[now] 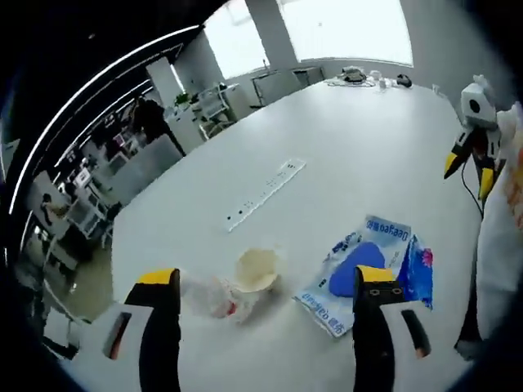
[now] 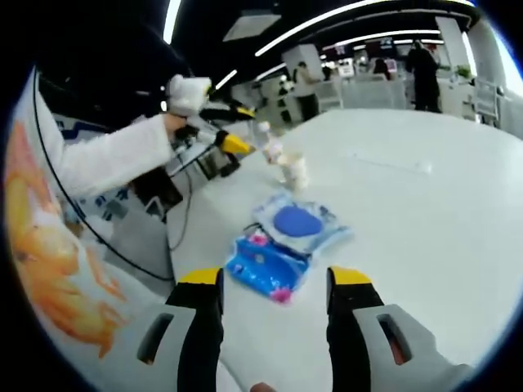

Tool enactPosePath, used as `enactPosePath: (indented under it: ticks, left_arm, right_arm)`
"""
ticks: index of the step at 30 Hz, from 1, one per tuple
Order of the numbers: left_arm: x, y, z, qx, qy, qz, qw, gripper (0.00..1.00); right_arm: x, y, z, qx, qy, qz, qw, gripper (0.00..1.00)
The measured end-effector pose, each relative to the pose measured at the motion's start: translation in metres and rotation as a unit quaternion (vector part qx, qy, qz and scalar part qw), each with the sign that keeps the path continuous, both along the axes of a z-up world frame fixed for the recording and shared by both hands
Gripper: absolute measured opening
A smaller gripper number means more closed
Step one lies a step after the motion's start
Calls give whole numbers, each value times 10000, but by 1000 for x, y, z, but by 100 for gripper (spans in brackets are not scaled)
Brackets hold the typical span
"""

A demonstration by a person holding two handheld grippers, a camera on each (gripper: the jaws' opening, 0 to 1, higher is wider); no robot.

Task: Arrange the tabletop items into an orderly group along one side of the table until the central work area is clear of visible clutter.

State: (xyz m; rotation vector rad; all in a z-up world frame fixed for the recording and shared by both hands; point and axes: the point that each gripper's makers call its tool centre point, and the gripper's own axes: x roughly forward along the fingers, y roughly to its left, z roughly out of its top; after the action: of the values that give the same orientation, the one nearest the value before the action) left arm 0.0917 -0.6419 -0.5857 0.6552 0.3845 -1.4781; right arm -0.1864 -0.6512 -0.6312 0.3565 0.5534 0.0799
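Left hand-held gripper (image 1: 265, 298): jaws wide apart, nothing between them, hovering over the near edge of the white worktop (image 1: 359, 139). Just past the tips, four loose items near that edge:
- 1 crumpled clear wrapper (image 1: 214, 297), beside the left jaw
- 1 cream paper cup (image 1: 257, 269), tipped, touching the wrapper
- 1 white pouch (image 1: 364, 265) with a blue oval on it, partly behind the right jaw
- 1 blue packet (image 1: 418, 273), touching the pouch on its far right side

Further in, mid-worktop: 1 long white strip (image 1: 265, 194) with dark dots, lying flat, well apart from the clutter. Can't tell what it is. Far end of the worktop: a small heap of objects (image 1: 359, 77), too small to count.

Right hand-held gripper (image 2: 274, 314): jaws also wide apart and empty, hovering above the worktop (image 2: 425, 196). Nearest its tips is the blue packet (image 2: 265, 268), overlapped by the white pouch (image 2: 298, 224) behind it. Beyond those, the cup (image 2: 294, 171) and the clear wrapper (image 2: 270, 147), side by side near the worktop edge. The left gripper (image 2: 233, 145) comes in from the left with its yellow tips close to the wrapper, held by a hand (image 2: 173, 124) in a white sleeve (image 2: 114, 157).

Count: 2 grippers, both open; 1 cup, 1 wrapper, 1 pouch, 1 packet, 1 strip.
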Motion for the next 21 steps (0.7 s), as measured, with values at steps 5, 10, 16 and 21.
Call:
enactPosePath:
  ticks: [5,10,16,21]
  left_arm:
    - [-13,14,3,-494,477,465,9966,89]
    - [-31,34,-2,-771,943,971,9878,89]
    - [-55,54,-13,-771,1281,1118,9824,88]
    - [-66,56,-31,-412,1457,1159,9817,86]
  right_arm:
    - [-6,5,-1,52,-37,-60,10000,50]
    - [-9,4,-1,89,-51,-138,9999,50]
    - [-13,-1,-2,218,-91,-313,9992,51]
    - [-18,-10,-8,302,29,-445,9985,50]
